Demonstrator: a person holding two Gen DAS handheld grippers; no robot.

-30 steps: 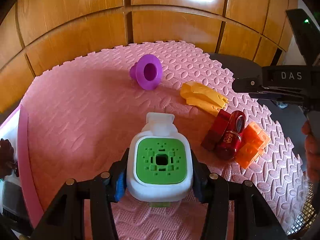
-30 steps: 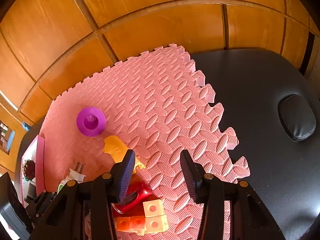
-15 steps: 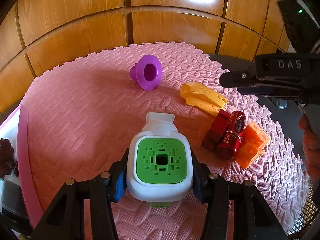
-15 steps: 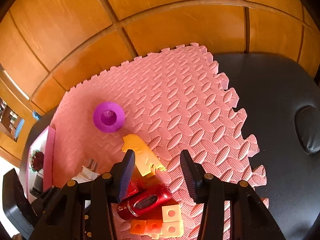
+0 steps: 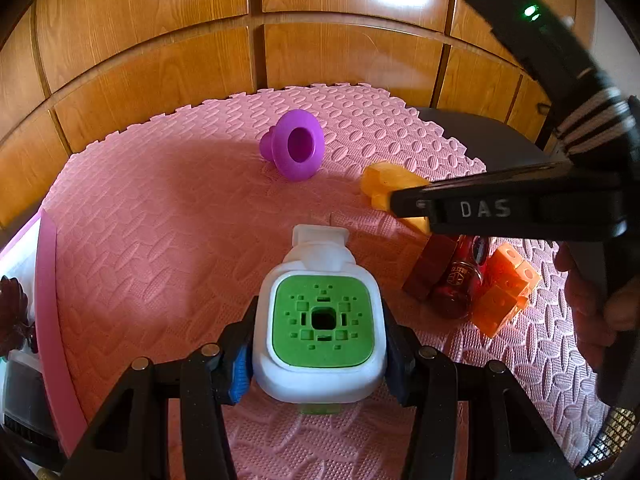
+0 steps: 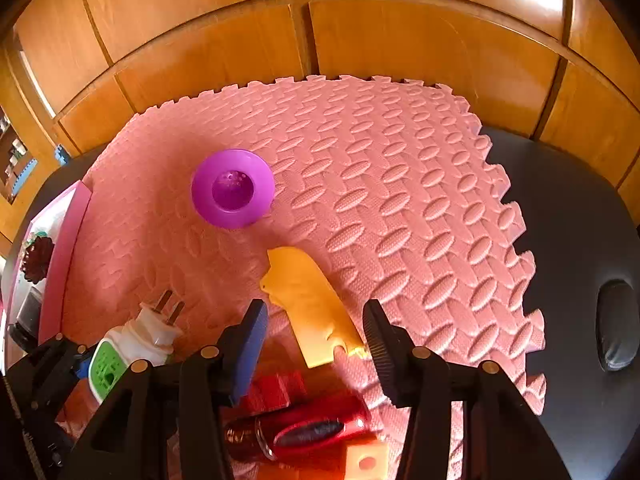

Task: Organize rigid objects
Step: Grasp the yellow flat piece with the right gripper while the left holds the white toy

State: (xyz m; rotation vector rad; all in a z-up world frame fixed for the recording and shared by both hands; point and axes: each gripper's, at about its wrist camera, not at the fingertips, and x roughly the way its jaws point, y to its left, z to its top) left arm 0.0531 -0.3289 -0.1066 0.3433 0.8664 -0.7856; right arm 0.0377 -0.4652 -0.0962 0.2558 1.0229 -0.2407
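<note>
My left gripper (image 5: 318, 332) is shut on a white plug adapter with a green face (image 5: 322, 320), held just over the pink foam mat (image 5: 160, 248); it also shows in the right wrist view (image 6: 132, 344). My right gripper (image 6: 314, 320) is open and empty, hovering over a yellow plastic piece (image 6: 308, 300). A purple funnel-shaped cup (image 6: 232, 194) lies further back on the mat. A red bottle (image 6: 300, 428), a dark red block (image 5: 428, 272) and orange cube blocks (image 5: 506, 288) lie together under the right gripper.
A pink-rimmed tray (image 5: 44, 292) with a dark flower-shaped item (image 6: 38, 260) stands at the mat's left edge. The mat lies on a black table (image 6: 580, 240) before wooden panels (image 5: 240, 60). A black pad (image 6: 616, 324) lies at the right.
My right gripper has moved left and forward, from over the red bottle to over the yellow piece. My left gripper has held still with the adapter.
</note>
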